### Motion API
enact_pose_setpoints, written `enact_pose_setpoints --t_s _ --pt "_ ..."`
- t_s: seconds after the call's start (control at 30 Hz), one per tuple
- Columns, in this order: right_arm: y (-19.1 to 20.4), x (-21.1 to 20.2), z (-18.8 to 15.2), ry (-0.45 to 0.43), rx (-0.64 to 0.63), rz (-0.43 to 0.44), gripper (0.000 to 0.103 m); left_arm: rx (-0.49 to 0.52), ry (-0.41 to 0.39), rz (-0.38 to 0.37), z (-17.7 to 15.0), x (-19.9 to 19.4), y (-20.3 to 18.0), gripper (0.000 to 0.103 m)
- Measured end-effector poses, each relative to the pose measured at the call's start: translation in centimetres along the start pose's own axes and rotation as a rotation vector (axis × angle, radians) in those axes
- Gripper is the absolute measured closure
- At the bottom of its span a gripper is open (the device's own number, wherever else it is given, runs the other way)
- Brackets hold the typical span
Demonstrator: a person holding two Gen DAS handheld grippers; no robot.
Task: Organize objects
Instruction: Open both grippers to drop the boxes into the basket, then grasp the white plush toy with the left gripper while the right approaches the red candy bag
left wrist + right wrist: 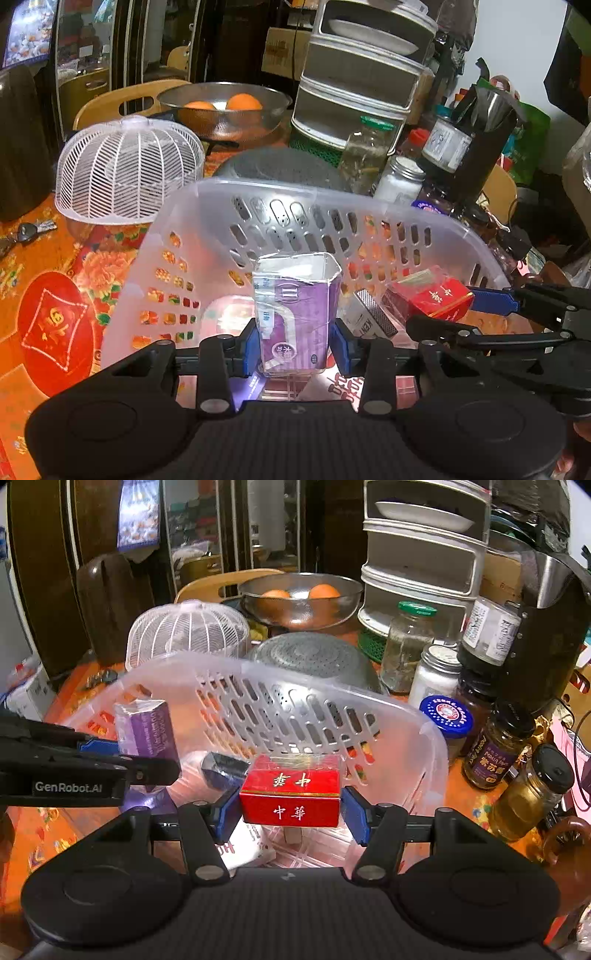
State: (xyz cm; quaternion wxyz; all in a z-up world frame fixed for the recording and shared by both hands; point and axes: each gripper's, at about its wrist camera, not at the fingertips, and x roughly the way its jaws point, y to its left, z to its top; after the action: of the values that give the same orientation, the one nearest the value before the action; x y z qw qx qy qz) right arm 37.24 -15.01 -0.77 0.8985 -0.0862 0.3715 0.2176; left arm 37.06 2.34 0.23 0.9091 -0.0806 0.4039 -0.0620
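Note:
A translucent plastic basket sits on the table in front of both grippers. My left gripper is shut on a purple cigarette pack, held upright over the basket; the pack also shows in the right wrist view. My right gripper is shut on a red cigarette pack, held over the basket's right part; it shows in the left wrist view too. A grey-and-white pack lies inside the basket between them.
A white mesh food cover and keys lie at the left. A steel bowl with oranges, a grey colander, a tiered rack and several jars crowd the back and right.

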Motion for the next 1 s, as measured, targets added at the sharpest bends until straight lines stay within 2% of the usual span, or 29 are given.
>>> enact_pose_setpoints --t_s 0.07,0.13,0.23,0.37,0.43,0.47,0.57,0.67,0.73,0.83,0.9,1.0 --pt "0.1 0.1 0.0 0.0 0.002 0.008 0.04 -0.003 0.0 -0.004 -0.2 0.2 0.1 0.058" --pt "0.2 0.0 -0.1 -0.012 0.006 0.012 0.027 -0.014 -0.008 -0.008 -0.3 0.1 0.3 0.045" --pt "0.6 -0.6 -0.2 -0.041 -0.007 -0.002 0.023 -0.011 -0.029 -0.02 -0.5 -0.3 0.3 0.043" --pt "0.2 -2.0 -0.7 -0.095 0.019 -0.007 0.012 -0.008 -0.087 -0.033 -0.9 -2.0 0.1 0.028" --pt "0.0 -3.3 -1.2 -0.136 0.035 0.0 0.004 0.002 -0.146 -0.021 -1.6 -3.8 -0.2 0.013" --pt "-0.1 -4.2 -1.5 -0.163 0.044 0.003 0.0 0.017 -0.185 -0.02 -2.1 -4.9 -0.5 0.011" --pt "-0.1 -7.4 -3.2 -0.247 0.049 0.014 0.0 0.05 -0.307 -0.042 -4.6 -9.1 -1.1 0.002" --pt "0.0 -10.5 -5.7 -0.325 0.055 0.022 0.0 0.088 -0.414 -0.044 -8.6 -12.5 -1.5 0.0" --pt "0.1 -12.0 -8.2 -0.361 0.053 0.022 0.0 0.129 -0.398 -0.03 -11.3 -12.6 -2.0 0.0" --pt "0.1 -12.2 -12.6 -0.359 0.085 0.023 0.0 0.17 -0.28 -0.022 -15.2 -10.4 -2.6 0.0" --pt "-0.3 -11.5 -15.9 -0.338 0.153 0.026 0.0 0.16 -0.23 -0.038 -16.9 -8.9 -2.7 0.0" --pt "-1.5 -10.4 -19.8 -0.308 0.277 0.048 0.0 0.17 -0.202 -0.032 -18.1 -7.3 -3.0 0.0"
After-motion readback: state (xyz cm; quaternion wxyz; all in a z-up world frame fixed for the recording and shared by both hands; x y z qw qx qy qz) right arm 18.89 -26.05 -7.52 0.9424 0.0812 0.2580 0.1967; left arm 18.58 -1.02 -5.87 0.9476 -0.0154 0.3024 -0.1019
